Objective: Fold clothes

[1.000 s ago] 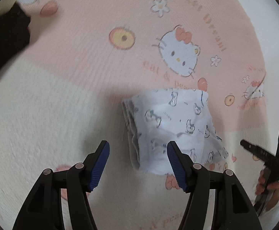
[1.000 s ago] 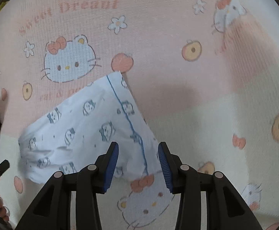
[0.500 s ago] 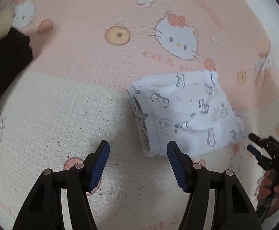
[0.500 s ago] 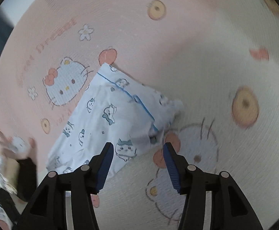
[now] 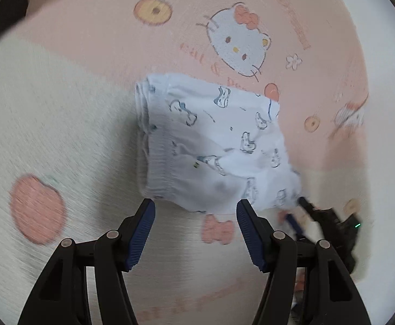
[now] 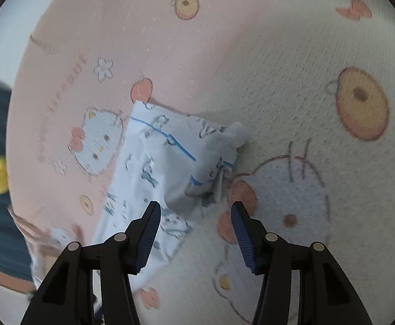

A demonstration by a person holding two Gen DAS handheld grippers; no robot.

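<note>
**Printed shorts on cartoon-cat blanket: handling and grip notes**

Garment: small white shorts (image 5: 211,146) with blue animal print and blue piping, lying doubled over on a pink-and-cream blanket (image 5: 61,103). Gathered elastic waistband (image 5: 145,146) on the left in the left wrist view, its layers stacked. In the right wrist view the shorts (image 6: 154,168) show a bunched, curled-up hem corner (image 6: 216,159) at the right end.

Left claw (image 5: 196,216): released, jaws wide, nothing between them, just short of the near edge of the shorts. Right claw (image 6: 194,219): released too, empty, with the rumpled corner just beyond its tips.

Handling (judgement): thin, light, limp woven cloth; it will sag and drag, not slide. Nothing fragile. The waistband is the thickest, firmest hold; hem corners are thin and may slip out unless all layers are pinched. The blanket is soft, so a low pinch risks catching it too.
</note>
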